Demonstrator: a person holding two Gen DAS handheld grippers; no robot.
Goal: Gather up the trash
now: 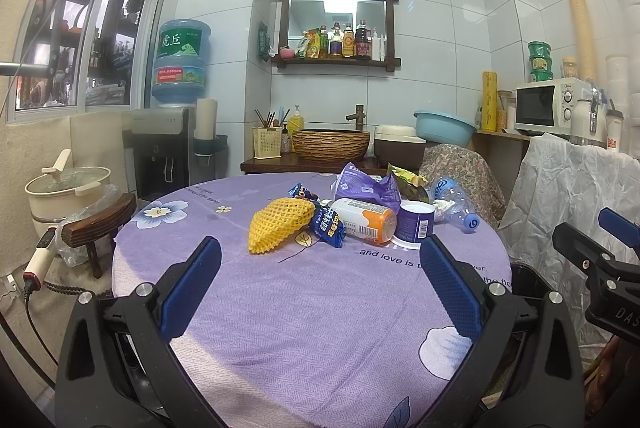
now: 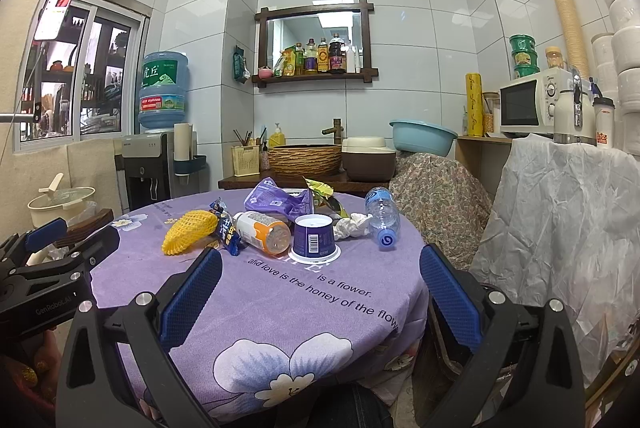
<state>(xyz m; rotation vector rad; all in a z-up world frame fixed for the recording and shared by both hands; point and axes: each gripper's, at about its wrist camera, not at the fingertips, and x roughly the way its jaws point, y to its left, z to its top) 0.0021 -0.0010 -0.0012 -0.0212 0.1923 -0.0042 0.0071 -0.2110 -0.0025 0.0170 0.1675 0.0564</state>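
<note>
1. Both grippers hang short of the trash with fingers spread wide and nothing between them: the left gripper (image 1: 320, 268) and the right gripper (image 2: 320, 268) each sit over the near part of the round table (image 1: 304, 328).
2. The trash lies bunched around the upturned purple cup (image 2: 314, 238). To its left lie the orange-capped bottle (image 2: 262, 231), a blue snack wrapper (image 2: 228, 228) and the yellow foam fruit net (image 2: 188, 230). Behind it is a purple bag (image 2: 280, 200); to its right, a crumpled tissue (image 2: 352, 225) and a clear water bottle (image 2: 383, 216).
3. Risk: both bottles lie on their sides, so a nudge could roll them off the edge; closing on the crowded pile may drag neighbours.
4. The right wrist view shows the tissue and the water bottle clearly; the left wrist view half hides them behind the cup.
5. No bin is clearly visible in either view.
</note>
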